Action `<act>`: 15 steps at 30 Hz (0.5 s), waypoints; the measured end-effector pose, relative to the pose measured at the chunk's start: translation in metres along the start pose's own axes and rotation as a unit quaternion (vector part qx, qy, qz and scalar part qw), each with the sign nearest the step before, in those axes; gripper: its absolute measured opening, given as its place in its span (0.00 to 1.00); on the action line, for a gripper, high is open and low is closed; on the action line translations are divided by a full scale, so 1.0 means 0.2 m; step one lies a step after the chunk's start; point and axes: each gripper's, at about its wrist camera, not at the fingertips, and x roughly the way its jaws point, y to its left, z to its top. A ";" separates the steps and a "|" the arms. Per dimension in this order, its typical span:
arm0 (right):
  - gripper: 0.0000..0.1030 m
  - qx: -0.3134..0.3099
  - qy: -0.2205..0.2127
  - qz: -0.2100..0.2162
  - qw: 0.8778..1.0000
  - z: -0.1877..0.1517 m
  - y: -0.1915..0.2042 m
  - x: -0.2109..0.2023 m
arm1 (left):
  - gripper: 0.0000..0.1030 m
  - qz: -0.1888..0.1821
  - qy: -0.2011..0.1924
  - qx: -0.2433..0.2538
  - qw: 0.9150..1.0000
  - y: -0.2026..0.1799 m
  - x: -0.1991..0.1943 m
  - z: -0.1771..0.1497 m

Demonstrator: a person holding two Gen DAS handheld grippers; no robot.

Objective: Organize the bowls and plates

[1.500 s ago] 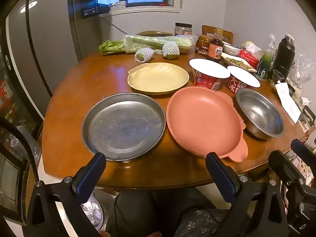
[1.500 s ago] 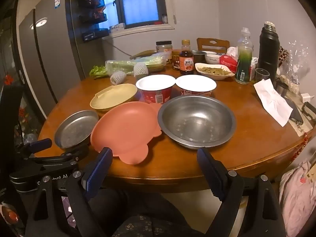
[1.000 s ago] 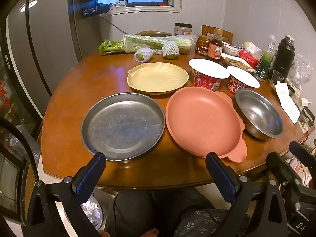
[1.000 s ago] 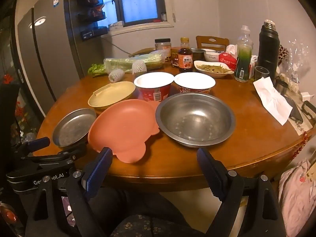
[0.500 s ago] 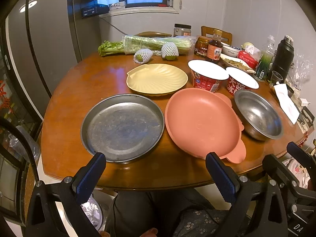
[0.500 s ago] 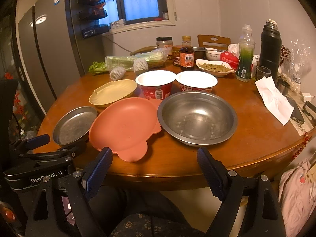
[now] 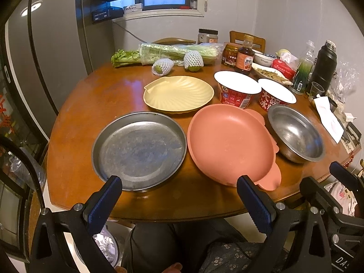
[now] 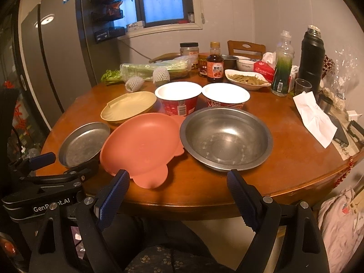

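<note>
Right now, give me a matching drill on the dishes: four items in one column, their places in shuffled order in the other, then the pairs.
Items:
1. flat steel pan
2. pink plate
3. steel bowl
4. yellow shell plate

Places:
A. between the two steel dishes
B. behind the steel pan, in front of the netted fruits
C. leftmost in the front row
D. rightmost in the front row

Pairs: 1-C, 2-A, 3-D, 4-B

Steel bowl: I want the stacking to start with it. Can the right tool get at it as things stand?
Probably yes. The steel bowl sits straight ahead of the open right tool, near the table edge, with nothing between; only the pink plate touches its left rim.
</note>
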 end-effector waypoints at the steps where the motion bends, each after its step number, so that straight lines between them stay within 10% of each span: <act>1: 0.85 0.000 -0.001 0.000 1.000 0.00 0.00 0.00 | 0.99 0.000 0.000 0.000 1.000 0.00 0.00 0.00; 15: 0.85 0.003 0.006 0.000 1.000 0.00 -0.01 0.01 | 0.99 0.002 0.002 0.002 1.000 0.00 0.00 -0.01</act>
